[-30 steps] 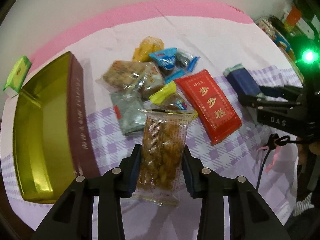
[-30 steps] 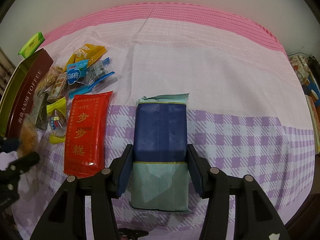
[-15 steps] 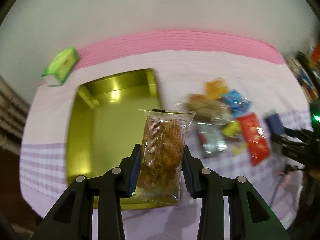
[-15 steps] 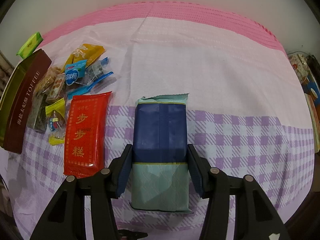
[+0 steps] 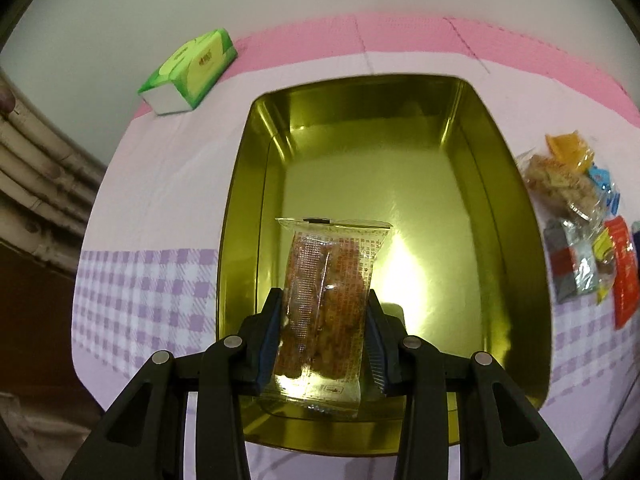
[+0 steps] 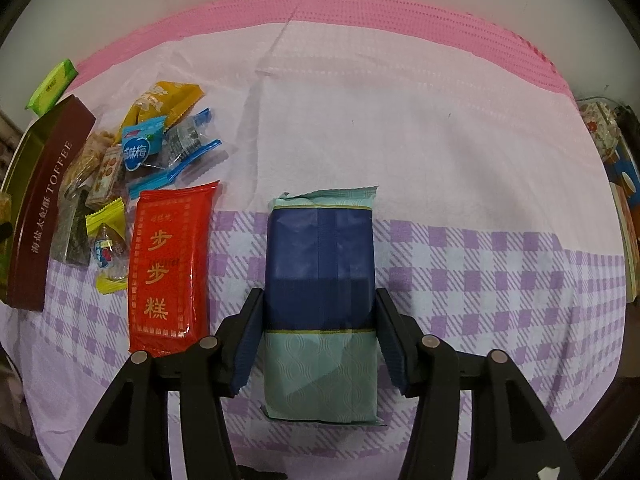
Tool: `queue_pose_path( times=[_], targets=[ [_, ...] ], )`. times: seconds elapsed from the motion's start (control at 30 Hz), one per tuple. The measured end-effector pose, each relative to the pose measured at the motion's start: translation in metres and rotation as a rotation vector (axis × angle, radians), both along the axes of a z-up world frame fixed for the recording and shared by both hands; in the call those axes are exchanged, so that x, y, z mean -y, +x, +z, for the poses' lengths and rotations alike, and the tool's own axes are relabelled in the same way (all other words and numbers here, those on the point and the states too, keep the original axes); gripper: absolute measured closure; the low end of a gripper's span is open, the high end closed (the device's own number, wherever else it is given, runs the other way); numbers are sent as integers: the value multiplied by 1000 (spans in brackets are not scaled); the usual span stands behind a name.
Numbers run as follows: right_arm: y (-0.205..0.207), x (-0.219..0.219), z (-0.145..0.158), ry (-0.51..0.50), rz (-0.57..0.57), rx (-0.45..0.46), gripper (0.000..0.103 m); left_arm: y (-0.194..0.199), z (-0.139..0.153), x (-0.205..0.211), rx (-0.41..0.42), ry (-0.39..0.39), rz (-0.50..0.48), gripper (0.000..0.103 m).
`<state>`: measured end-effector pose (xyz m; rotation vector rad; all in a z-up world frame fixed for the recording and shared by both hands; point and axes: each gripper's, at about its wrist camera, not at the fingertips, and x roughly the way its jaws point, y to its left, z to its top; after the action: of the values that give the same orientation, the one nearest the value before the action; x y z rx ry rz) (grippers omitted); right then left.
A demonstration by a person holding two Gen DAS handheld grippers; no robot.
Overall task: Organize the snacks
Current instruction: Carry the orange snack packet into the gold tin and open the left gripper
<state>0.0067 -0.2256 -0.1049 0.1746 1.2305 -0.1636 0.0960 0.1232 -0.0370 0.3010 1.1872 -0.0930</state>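
Early stage — the gold toffee tin (image 5: 496, 216) shows a bare floor, nothing dropped in yet. The left tool (image 5: 325, 340) is clamped on a clear packet of fried snack (image 5: 330, 304), held upright over the near half of the tin, not released.

Left to do, by my read: the loose pile just right of the tin — orange packet (image 6: 162, 100), blue plum candy (image 6: 138, 148), clear-wrapped crisp bars (image 6: 94, 152), dark seaweed-looking pack (image 6: 72, 236), yellow-wrapped sweet (image 6: 107, 246) and the red cake bar (image 6: 170, 264) — plus the navy-and-teal pack (image 6: 320, 276) lying flat on the checked cloth of the counter (image 6: 480, 264).

Pose: both tools point steeply down. The right tool (image 6: 320, 344) straddles the navy-and-teal pack with its jaws just eased outward — a thin gap shows each side, so the pack sits between them but isn't gripped.

A green tissue pack (image 5: 188, 72) sits far left of the tin, well apart; probably not part of the sort.

Next call: open the left tool low over the tin so the packet lands flat.
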Motion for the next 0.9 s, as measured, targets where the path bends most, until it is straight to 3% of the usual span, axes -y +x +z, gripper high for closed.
queue_pose_path(
  times=[0.27, 0.37, 0.63, 0.9],
  targets=[
    [7, 3, 0, 2, -5, -15, 48, -1, -13, -4, -27, 23, 2, 64],
    [8, 3, 1, -3, -10, -7, 56, -1, -16, -6, -37, 25, 5, 64],
    [4, 2, 4, -2, -43, 2, 57, 1, -20, -8, -49, 8, 20, 63],
    [3, -11, 55, -13, -52, 111, 57, -1, -6, -11, -9, -57, 15, 61]
  ],
)
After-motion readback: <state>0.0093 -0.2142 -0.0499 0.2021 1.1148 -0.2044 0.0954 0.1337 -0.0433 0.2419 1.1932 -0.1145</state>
